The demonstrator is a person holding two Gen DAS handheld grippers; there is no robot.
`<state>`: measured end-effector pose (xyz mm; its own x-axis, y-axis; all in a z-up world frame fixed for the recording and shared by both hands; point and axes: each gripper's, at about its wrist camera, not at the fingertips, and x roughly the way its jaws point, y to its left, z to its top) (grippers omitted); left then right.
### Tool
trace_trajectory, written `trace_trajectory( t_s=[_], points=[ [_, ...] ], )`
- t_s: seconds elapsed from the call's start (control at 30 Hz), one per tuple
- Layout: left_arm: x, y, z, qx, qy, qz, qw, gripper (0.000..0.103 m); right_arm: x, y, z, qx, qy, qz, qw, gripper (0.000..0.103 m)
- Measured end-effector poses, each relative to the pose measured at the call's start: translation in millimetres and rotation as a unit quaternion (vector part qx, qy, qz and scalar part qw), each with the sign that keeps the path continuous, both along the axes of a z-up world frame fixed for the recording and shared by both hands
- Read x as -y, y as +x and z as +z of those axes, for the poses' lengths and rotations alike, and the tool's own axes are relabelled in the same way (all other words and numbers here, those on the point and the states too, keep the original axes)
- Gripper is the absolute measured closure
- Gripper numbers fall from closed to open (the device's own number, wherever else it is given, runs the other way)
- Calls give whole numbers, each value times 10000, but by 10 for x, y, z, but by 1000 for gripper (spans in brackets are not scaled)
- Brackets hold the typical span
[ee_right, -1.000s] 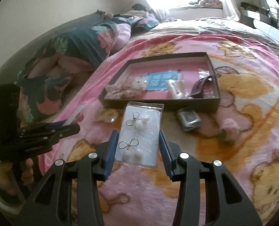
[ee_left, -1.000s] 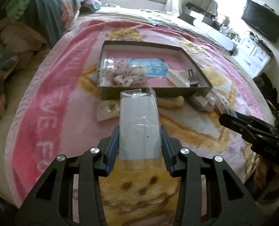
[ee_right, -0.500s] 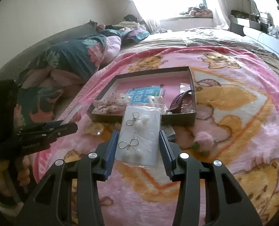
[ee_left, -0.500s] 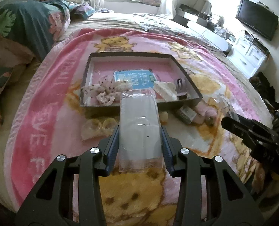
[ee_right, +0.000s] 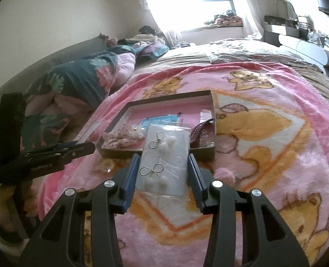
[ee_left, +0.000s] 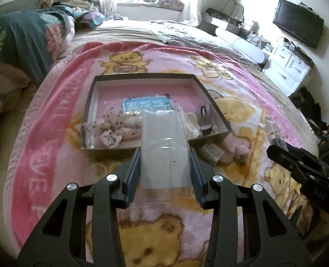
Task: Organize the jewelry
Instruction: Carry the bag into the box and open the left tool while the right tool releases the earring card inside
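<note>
My left gripper point(ee_left: 164, 173) is shut on a clear plastic packet with a white card point(ee_left: 164, 153), held above the pink blanket in front of the shallow dark box point(ee_left: 93, 89). My right gripper point(ee_right: 162, 173) is shut on a packet of bow earrings with pearls point(ee_right: 164, 160), also held in front of the box point(ee_right: 208, 93). The box holds a spotted fabric scrunchie point(ee_left: 111, 129), a blue card point(ee_left: 146, 104), a white clip point(ee_left: 193, 122) and a purple strap point(ee_right: 202, 131). The right gripper shows at the right of the left wrist view point(ee_left: 302, 169); the left gripper shows at the left of the right wrist view point(ee_right: 42, 160).
Small packets and a pink pompom point(ee_left: 233, 146) lie on the blanket point(ee_left: 53, 115) just in front of the box. A clear packet point(ee_right: 104, 164) lies left of the box front. Piled bedding point(ee_left: 19, 35) sits far left; a white dresser point(ee_left: 286, 66) and TV point(ee_left: 297, 22) far right.
Both grippers have pulled back and risen from the box, still holding their packets. The box now looks smaller and farther, and more of the room shows.
</note>
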<state>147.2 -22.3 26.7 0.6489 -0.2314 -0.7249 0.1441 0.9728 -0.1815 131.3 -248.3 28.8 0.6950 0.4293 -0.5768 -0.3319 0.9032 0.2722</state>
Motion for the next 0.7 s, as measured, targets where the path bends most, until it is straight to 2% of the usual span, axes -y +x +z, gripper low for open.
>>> trace_trajectory(
  t_s=[0.4, 0.7],
  points=[
    [97, 361, 49, -6, 41, -73, 10000, 70, 232, 268, 180, 115, 83, -230, 9996, 61],
    [130, 608, 77, 71, 105, -29, 9999, 70, 336, 538, 194, 39, 59, -322, 9995, 61]
  ],
)
